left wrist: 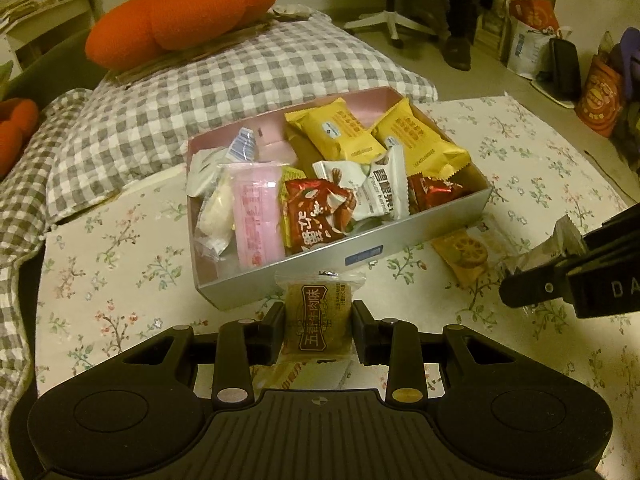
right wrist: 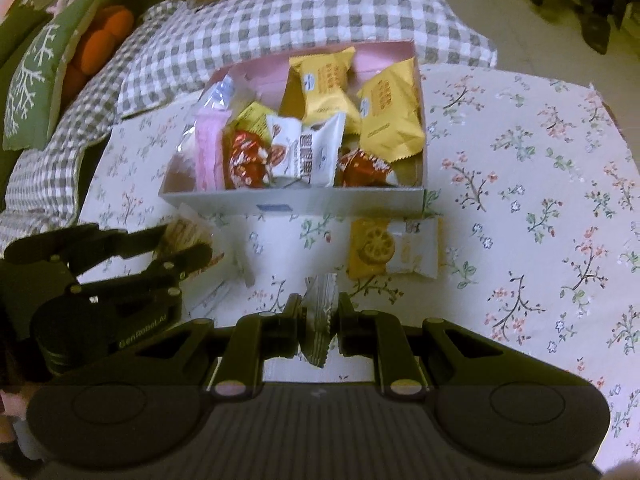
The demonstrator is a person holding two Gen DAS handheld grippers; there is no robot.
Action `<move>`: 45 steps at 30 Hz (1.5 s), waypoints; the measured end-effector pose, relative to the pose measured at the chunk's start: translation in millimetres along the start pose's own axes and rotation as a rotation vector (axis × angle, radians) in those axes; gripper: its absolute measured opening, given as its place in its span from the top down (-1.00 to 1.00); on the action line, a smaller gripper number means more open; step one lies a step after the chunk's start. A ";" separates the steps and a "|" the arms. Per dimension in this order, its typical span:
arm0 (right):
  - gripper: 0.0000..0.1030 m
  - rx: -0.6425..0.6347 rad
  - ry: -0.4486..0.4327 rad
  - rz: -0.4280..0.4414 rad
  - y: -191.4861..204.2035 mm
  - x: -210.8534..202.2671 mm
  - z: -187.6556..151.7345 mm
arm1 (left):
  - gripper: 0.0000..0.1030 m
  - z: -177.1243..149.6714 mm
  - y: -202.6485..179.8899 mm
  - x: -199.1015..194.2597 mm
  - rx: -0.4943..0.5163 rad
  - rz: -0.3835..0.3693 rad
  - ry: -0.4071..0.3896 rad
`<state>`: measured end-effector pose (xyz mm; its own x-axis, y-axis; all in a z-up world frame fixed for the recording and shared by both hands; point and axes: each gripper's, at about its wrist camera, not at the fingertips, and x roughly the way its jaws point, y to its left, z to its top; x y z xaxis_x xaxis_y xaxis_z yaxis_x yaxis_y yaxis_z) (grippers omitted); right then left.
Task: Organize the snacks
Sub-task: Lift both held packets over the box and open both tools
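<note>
The main risk from here is a spill at the box (left wrist: 360,256): it is already heaped with wrapped snacks up to its rim, so a packet dropped on top could slide off the pile and back onto the floral cloth (left wrist: 120,280), or knock a loose one over the near wall. The left gripper (left wrist: 319,320) has its jaws closed most of the way onto a small olive beef snack packet (left wrist: 319,320), pads pressing both of its sides, the packet upright with its label facing the camera; the grip looks secure, though the slick wrapper could twist if it is swung quickly. The right gripper (right wrist: 320,320) is fully closed on a thin silvery packet (right wrist: 320,312) held edge-on by its crimped seam, a slim purchase that could slip out. Both held packets hang just short of the box's near wall, above the cloth. With the two grippers side by side, they could bump each other if both go for the box together. A yellow lotus-root chip packet (right wrist: 394,250) lies flat on the cloth, just beside the box's near wall, ahead of the right gripper and not yet collected
</note>
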<state>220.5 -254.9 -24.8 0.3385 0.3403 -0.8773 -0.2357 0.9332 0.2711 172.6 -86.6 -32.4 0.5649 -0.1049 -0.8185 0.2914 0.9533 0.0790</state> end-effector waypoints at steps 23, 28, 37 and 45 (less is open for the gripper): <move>0.70 0.214 -0.211 0.079 -34.4 9.7 47.8 | 0.38 40.2 71.3 15.5 -0.298 -0.055 -0.103; 0.70 0.268 -0.265 0.116 -31.9 14.7 62.4 | 0.38 57.7 72.2 21.8 -0.310 -0.083 -0.155; 0.70 0.367 -0.300 0.172 -30.6 37.5 75.7 | 0.38 79.3 67.6 44.2 -0.340 -0.089 -0.187; 0.32 0.476 -0.346 0.275 -29.9 47.6 80.3 | 0.13 87.0 78.4 42.8 -0.384 -0.079 -0.252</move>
<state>316.8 -257.4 -42.9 0.6160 0.5174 -0.5940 0.0468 0.7287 0.6833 286.8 -41.0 -11.8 0.7360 -0.2016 -0.6462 0.0607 0.9704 -0.2336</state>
